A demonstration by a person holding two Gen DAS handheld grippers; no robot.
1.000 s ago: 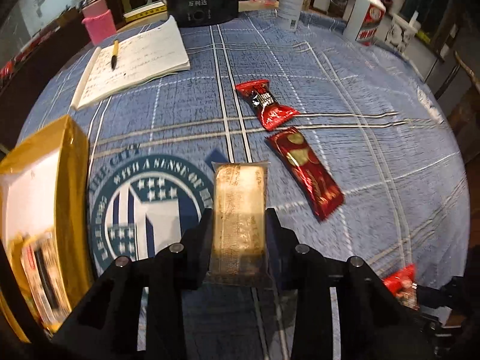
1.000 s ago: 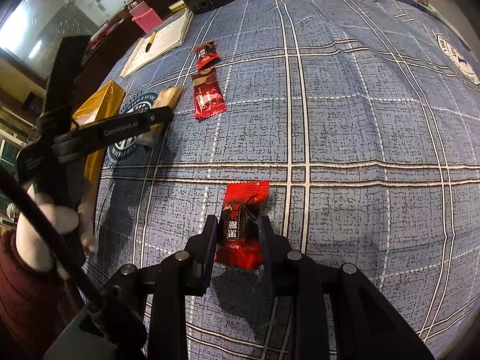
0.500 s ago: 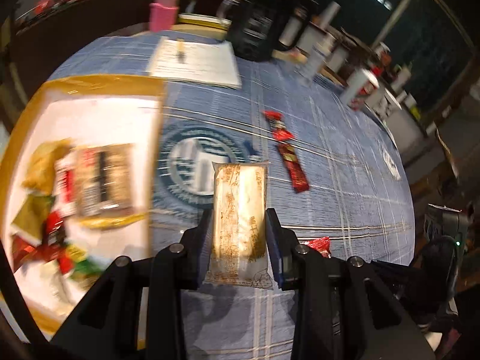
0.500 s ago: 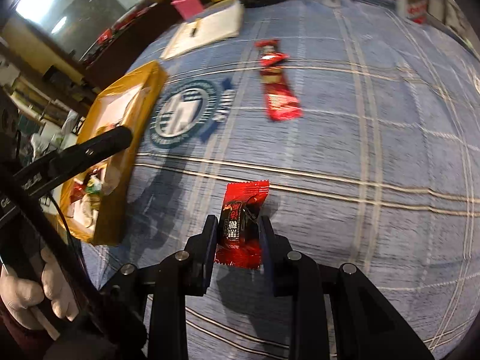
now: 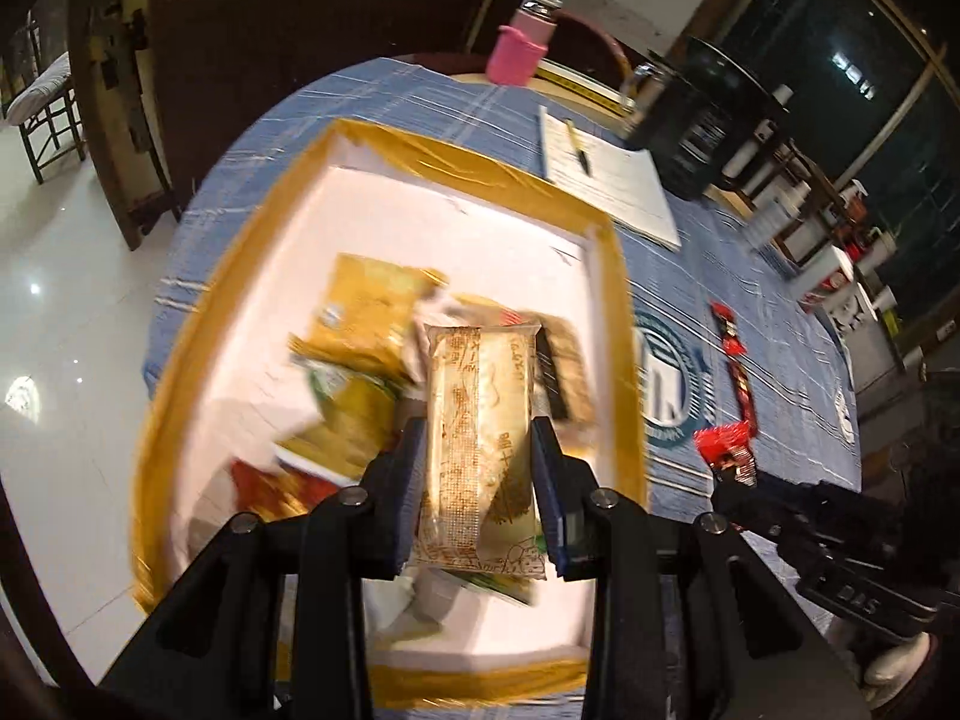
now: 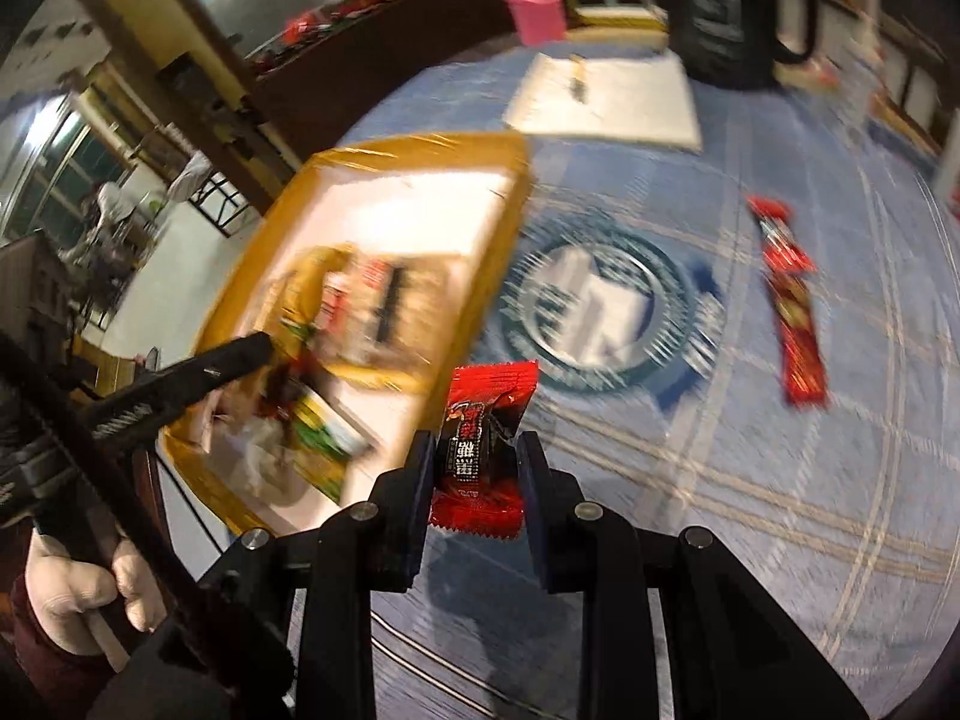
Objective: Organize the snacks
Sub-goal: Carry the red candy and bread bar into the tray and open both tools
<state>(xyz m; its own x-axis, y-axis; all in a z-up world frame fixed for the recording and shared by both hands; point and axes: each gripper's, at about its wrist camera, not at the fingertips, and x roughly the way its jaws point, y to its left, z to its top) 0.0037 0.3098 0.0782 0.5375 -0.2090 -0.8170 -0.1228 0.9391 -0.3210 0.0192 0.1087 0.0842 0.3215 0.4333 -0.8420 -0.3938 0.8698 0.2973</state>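
My left gripper point(image 5: 477, 450) is shut on a beige snack pack point(image 5: 477, 420) and holds it above the yellow-rimmed white box point(image 5: 624, 324), which holds several snack packs. My right gripper point(image 6: 477, 456) is shut on a small red snack packet point(image 6: 480, 438) above the blue cloth, just right of the box point(image 6: 504, 228). Two red snack bars point(image 6: 792, 312) lie end to end on the cloth to the right; they also show in the left wrist view point(image 5: 738, 372). The right gripper with its red packet point(image 5: 726, 450) shows in the left wrist view.
An open notebook with a pen point(image 6: 606, 96) lies behind the box. A pink cup point(image 5: 519, 51) and a black appliance point(image 5: 702, 120) stand at the table's far edge. Bottles and cartons point(image 5: 834, 264) stand at the far right. The floor drops away left of the table.
My left gripper has swung left with the beige pack from over the cloth to over the box. My right gripper has carried the red packet left, close to the box's edge.
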